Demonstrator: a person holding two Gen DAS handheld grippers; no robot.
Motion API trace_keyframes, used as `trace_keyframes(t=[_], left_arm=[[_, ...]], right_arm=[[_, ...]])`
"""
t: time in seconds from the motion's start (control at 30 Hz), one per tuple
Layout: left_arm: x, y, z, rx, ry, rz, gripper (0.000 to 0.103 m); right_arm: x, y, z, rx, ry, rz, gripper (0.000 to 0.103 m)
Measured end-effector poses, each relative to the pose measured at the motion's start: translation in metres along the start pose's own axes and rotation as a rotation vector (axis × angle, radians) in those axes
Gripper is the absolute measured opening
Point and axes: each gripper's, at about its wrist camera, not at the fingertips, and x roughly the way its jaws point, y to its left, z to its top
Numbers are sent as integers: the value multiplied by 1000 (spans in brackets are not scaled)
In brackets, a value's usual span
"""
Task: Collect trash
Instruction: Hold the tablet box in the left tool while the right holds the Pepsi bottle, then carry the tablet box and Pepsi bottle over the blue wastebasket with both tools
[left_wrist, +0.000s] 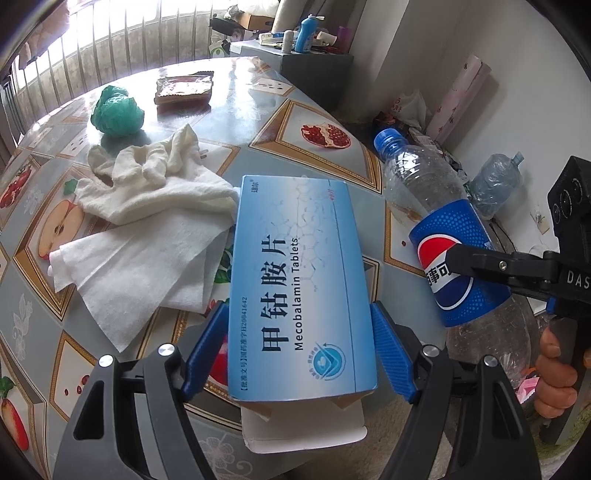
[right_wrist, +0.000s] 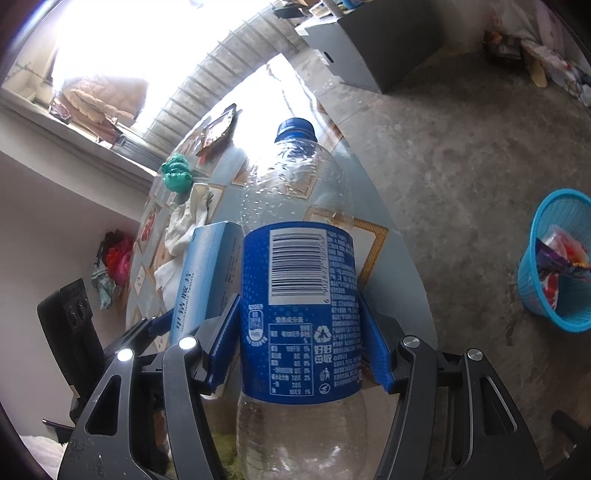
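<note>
A: Trash items?
B: Blue tablet box (left_wrist: 295, 284) clamped across its width by the left tool (left_wrist: 299, 354), blue pads on both long sides, end flap hanging open at 6 o'clock. Held above the bench (left_wrist: 332, 170).
A: Right tool?
B: Right tool (right_wrist: 297, 343) gripping the Pepsi bottle (right_wrist: 299, 295) at the label, cap at 12 o'clock, bottle clear and looks empty. In the left view the bottle is at 3 o'clock of the box, apart from it.
A: Still on the bench?
B: White tissues (left_wrist: 147, 221) at 10 o'clock of the box, crumpled, box overlaps their edge in view. Green wad (left_wrist: 117, 112) past them at 11, brown snack packet (left_wrist: 183, 88) at 12.
A: Bin?
B: Blue basket (right_wrist: 554, 266) on the floor, 3 o'clock of the bottle in the right view, well apart, wrappers inside.
</note>
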Motion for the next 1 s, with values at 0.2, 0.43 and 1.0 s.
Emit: trace_keyframes(t=[0.2, 0.43, 1.0], left_arm=[[2, 4, 6, 1, -9, -7, 75], [11, 0, 16, 13, -12, 4, 76], [6, 2, 18, -13, -61, 15, 69]], right_arm=[[-1, -4, 2, 14, 12, 16, 59], [0, 1, 7, -2, 18, -16, 61], [-4, 12, -4, -52, -9, -122, 56]])
